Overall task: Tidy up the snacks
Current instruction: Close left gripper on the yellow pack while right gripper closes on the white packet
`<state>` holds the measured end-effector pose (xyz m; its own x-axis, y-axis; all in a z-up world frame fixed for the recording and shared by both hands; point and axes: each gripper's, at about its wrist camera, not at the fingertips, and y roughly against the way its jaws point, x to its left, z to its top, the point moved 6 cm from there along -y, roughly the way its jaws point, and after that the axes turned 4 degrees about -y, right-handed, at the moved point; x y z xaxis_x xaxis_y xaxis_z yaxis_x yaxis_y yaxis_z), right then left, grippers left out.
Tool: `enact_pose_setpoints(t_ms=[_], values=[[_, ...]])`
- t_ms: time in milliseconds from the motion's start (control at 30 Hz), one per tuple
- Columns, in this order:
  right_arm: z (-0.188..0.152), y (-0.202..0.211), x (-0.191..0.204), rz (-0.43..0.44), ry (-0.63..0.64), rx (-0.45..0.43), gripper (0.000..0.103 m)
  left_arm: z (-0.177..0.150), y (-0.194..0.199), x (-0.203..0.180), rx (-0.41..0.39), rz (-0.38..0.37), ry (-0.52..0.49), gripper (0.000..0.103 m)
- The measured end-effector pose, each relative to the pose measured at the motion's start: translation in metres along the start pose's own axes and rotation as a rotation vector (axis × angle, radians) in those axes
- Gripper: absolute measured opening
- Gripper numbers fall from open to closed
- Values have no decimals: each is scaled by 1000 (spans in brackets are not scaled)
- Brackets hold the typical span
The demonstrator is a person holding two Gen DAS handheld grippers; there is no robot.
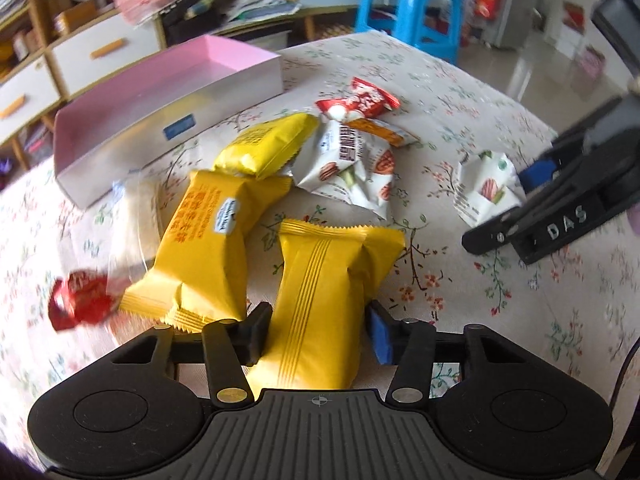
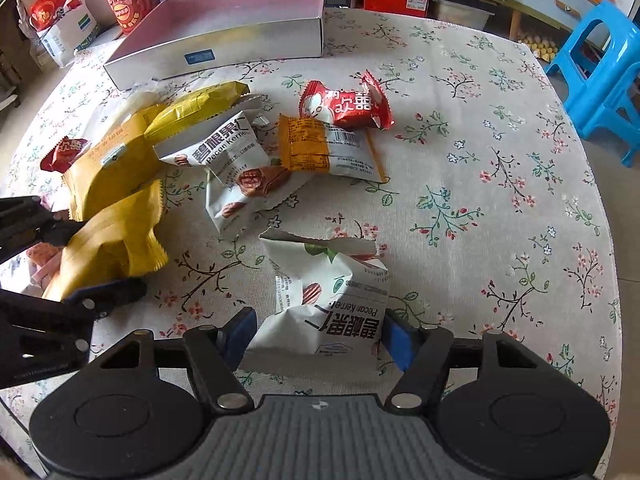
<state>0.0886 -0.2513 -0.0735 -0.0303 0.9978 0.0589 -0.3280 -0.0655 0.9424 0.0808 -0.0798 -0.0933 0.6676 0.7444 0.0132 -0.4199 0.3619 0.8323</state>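
Now each gripper's jaws pinch a snack: left (image 1: 318, 338) yellow packet (image 1: 320, 300), right (image 2: 316, 338) pecan packet (image 2: 332, 300)

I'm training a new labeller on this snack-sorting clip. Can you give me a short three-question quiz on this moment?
1. True or false: the pink box already holds snacks.
2. Which packet sits between the left gripper's fingers? A) red packet B) yellow packet C) white pecan packet
3. Fill in: the right gripper straddles a white ______ packet.

Key
1. False: what shows of its inside is bare.
2. B, the yellow packet.
3. Pecan: the pecan packet lies apart from the pile on the floral tablecloth.
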Motion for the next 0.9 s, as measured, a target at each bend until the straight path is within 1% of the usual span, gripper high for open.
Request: enact_pose_setpoints(t_ms=[167, 367, 533, 700, 800, 900], values=[[-1, -4, 1, -7, 6, 4, 56, 2, -1, -2, -5, 19, 33, 42], [-2, -4, 4, -23, 32, -12, 56, 4, -2, -4, -6, 37, 41, 41], [-2, -2, 7, -28, 50, -38, 50, 3, -1, -3, 1, 43, 65, 40], [-2, 4, 11, -54, 82, -79, 41, 2, 5, -8, 0, 57, 64, 40], [-3, 6, 12, -40, 79, -78, 40, 3, 12, -12, -11, 59, 52, 40], [-4, 8, 14, -48, 84, -88, 40, 4, 18, -16, -22, 58, 45, 40]])
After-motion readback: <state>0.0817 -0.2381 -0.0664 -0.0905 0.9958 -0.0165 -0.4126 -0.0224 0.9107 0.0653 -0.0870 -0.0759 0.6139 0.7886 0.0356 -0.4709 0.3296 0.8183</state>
